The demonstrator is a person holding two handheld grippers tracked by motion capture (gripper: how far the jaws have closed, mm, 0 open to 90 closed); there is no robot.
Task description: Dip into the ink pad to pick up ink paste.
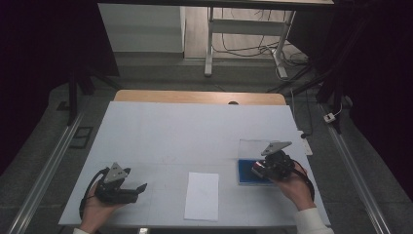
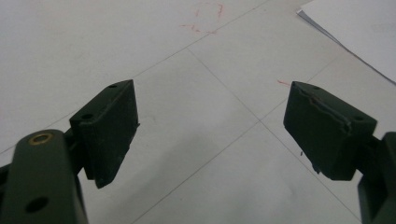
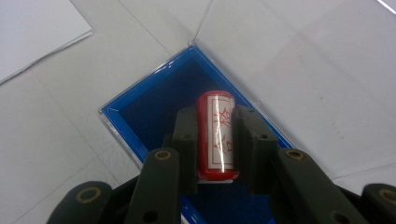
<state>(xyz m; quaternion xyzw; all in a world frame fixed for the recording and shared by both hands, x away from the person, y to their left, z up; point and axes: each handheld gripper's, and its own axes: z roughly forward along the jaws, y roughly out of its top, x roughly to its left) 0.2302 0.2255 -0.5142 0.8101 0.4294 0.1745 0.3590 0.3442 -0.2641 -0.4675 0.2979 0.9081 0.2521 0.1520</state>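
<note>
Your right claw (image 3: 215, 140) is clamping a red cylindrical stamp (image 3: 215, 135), white label with red characters, over the blue tray (image 3: 140, 112); your left claw (image 2: 210, 126) is gaping empty.

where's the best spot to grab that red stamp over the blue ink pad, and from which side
On its round red body, jaws pressing the two long sides. The red stamp is a short cylinder, so opposite curved sides give the firmest hold and leave the end free for the blue ink pad. Come from above, as the right gripper does now: it is shut across the barrel. The left gripper is open over the table.
</note>
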